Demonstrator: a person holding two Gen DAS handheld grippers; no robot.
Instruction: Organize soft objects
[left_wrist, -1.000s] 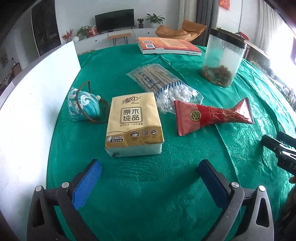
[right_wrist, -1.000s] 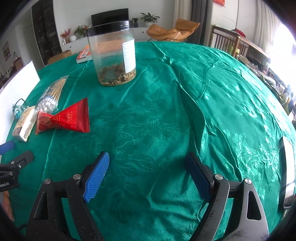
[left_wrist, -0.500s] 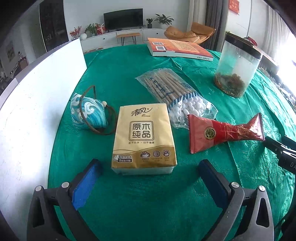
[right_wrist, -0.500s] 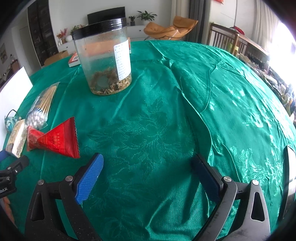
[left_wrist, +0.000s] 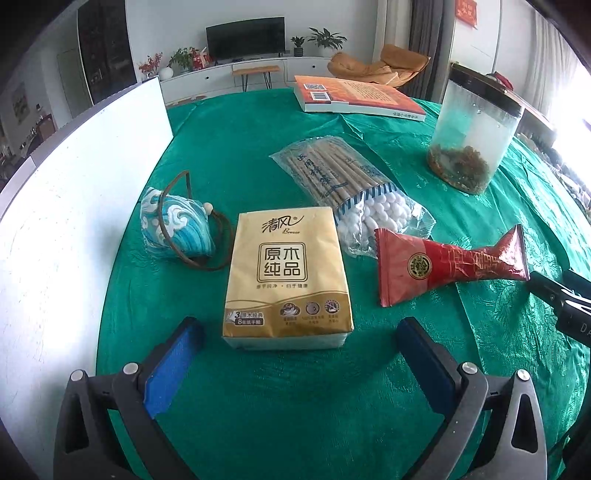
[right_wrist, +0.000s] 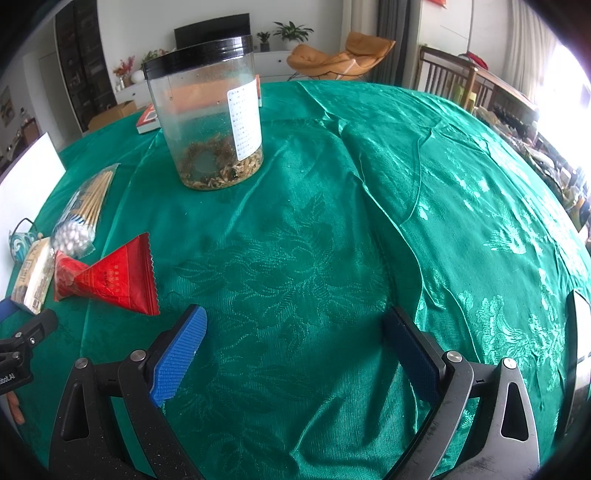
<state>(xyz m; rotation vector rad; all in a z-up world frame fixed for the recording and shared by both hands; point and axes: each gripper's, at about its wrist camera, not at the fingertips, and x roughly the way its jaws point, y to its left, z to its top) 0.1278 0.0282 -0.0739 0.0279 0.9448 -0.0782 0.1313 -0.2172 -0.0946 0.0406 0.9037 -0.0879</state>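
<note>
Approach step, nothing gripped. Left claw (left_wrist: 295, 347) gapes wide just short of the tissue pack (left_wrist: 288, 280) lying flat on the table (left_wrist: 258, 155). Right claw (right_wrist: 295, 343) wide too, over bare cloth. Next: left advances, straddles pack, squeezes gently.

Left gripper (left_wrist: 295, 347) & right gripper (right_wrist: 291, 332): jaws wide apart, empty.

Tissue pack (left_wrist: 286, 275) printed 清风 Breeze, 原木纯品, 3 and 8, cotton-swab bag (left_wrist: 343, 181) lettering unreadable
</note>
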